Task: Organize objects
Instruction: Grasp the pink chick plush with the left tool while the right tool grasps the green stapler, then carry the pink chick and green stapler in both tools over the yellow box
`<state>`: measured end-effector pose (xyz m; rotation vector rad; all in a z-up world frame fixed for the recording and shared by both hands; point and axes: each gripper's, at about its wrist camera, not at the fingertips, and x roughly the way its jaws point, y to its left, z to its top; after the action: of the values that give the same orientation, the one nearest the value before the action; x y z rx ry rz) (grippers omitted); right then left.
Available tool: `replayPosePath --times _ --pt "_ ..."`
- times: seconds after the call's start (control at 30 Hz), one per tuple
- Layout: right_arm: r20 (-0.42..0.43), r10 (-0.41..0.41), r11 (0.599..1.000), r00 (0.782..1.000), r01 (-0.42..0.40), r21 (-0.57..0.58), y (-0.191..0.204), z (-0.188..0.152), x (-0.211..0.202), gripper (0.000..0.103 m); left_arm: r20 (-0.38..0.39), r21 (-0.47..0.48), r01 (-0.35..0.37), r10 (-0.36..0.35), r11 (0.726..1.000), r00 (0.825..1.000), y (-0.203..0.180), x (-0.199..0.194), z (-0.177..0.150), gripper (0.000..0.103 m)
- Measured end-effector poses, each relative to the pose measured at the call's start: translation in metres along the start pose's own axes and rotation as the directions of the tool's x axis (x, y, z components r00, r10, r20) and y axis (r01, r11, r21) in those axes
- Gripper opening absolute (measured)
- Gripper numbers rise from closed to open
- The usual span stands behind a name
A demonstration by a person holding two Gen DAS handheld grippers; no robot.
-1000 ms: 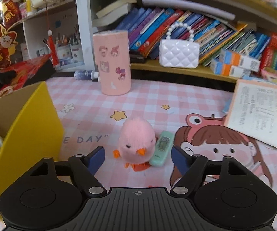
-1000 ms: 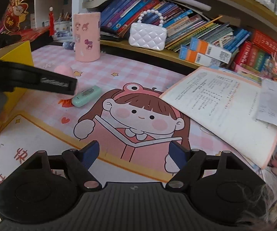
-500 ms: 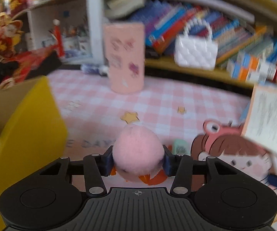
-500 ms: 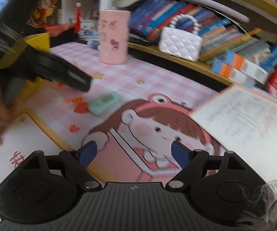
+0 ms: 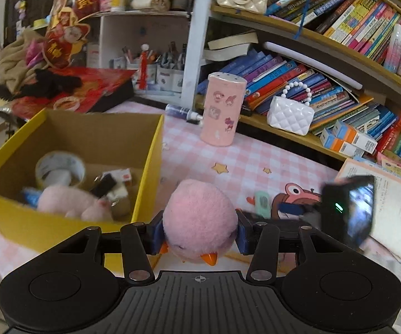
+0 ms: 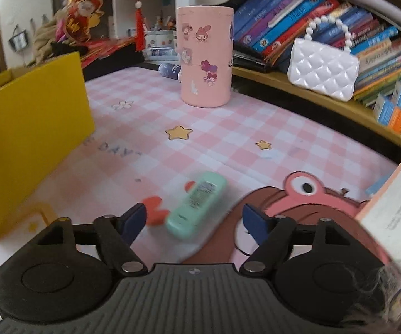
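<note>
My left gripper [image 5: 199, 235] is shut on a pink plush chick [image 5: 199, 218] and holds it in the air, to the right of an open yellow box [image 5: 150, 150]. The box holds a tape roll [image 5: 60, 168], a pink plush [image 5: 72, 201] and small items. My right gripper [image 6: 193, 221] is open, low over the mat, with a mint green case [image 6: 197, 204] lying between its fingers. The case also shows in the left wrist view [image 5: 261, 200], with the right gripper [image 5: 345, 208] beside it.
A pink sticker-covered canister [image 5: 222, 108] stands at the back of the pink checked mat [image 6: 228, 128]. A white quilted purse [image 6: 323, 68] sits on the low book shelf. An open workbook [image 5: 387, 211] lies at the right. The box's yellow wall [image 6: 30, 133] stands left of my right gripper.
My left gripper closed on the chick and lifted it up toward the box side. My right gripper moved forward and down to straddle the mint case.
</note>
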<state>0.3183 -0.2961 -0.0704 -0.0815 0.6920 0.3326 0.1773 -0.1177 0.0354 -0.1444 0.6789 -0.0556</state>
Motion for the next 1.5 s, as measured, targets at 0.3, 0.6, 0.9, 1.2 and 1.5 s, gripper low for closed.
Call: replayPosePath --times 0.3,0.6,0.9,1.2,1.5 --pt "-0.026 -0.08 0.993 0.996 0.082 0.088 0.011 0.009 0.012 0.023 0.037 -0.053 0.001 0.001 0.999 0.999 0.013 -0.028 -0.013 0.047" --pt "-0.007 -0.063 0.991 0.998 0.063 0.119 0.024 0.005 -0.039 0.023 0.055 -0.085 -0.004 0.008 0.996 0.998 0.032 -0.046 -0.027 0.047" --pt "-0.049 -0.054 0.983 0.997 0.061 0.173 0.062 -0.025 -0.119 0.023 0.055 -0.103 0.048 -0.043 0.994 0.998 0.06 -0.06 -0.047 0.047" --pt "-0.075 -0.055 0.983 0.996 0.067 0.174 0.143 -0.054 -0.172 0.023 0.02 -0.083 0.1 -0.099 0.991 0.995 0.107 -0.082 -0.071 0.047" --pt "-0.102 -0.037 0.993 0.994 0.048 0.11 0.233 -0.085 -0.199 0.023 0.007 -0.062 0.116 -0.116 0.991 0.993 0.161 -0.121 -0.1 0.047"
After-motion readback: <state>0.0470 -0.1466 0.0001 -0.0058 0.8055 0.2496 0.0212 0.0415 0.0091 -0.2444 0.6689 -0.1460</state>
